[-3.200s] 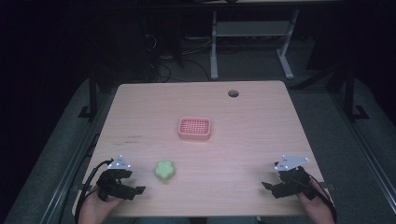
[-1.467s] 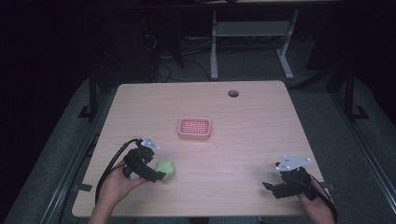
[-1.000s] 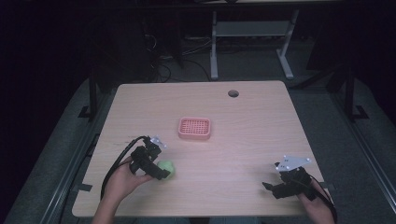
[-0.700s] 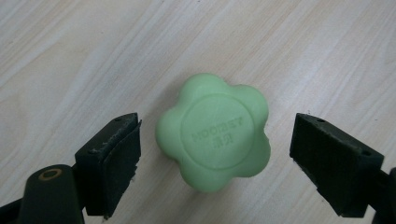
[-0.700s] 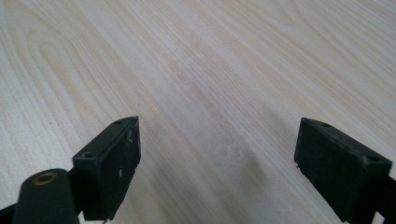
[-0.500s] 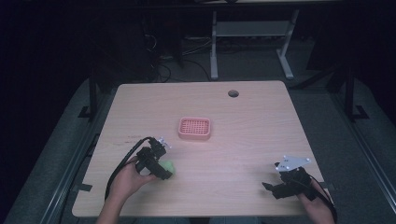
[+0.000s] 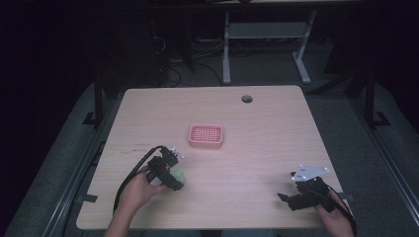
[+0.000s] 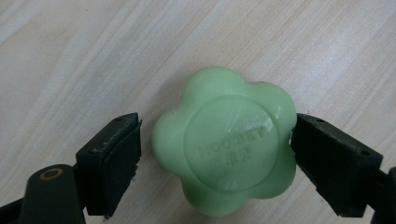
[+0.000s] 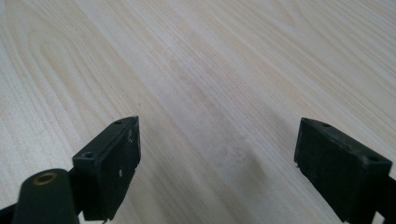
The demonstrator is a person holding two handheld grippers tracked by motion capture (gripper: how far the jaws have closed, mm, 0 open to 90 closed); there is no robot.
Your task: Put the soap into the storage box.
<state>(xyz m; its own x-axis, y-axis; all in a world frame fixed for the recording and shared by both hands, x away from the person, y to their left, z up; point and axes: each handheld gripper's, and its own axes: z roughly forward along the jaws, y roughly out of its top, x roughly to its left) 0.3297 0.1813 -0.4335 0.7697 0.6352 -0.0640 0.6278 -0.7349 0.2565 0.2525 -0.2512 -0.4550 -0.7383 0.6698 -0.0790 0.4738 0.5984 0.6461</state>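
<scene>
left tool (image 8: 217,149) spread wide around green flower-shaped soap (image 8: 226,140) lying flat on wooden table (image 7: 257,148), one jaw apparently touching its edge, other just clear, pink tray (image 7: 206,136) beyond near table's middle, right tool (image 9: 217,163) wide open over bare wood, holding nothing

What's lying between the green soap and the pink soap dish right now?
Nothing: in the high view, bare table separates the green soap from the pink soap dish.
</scene>
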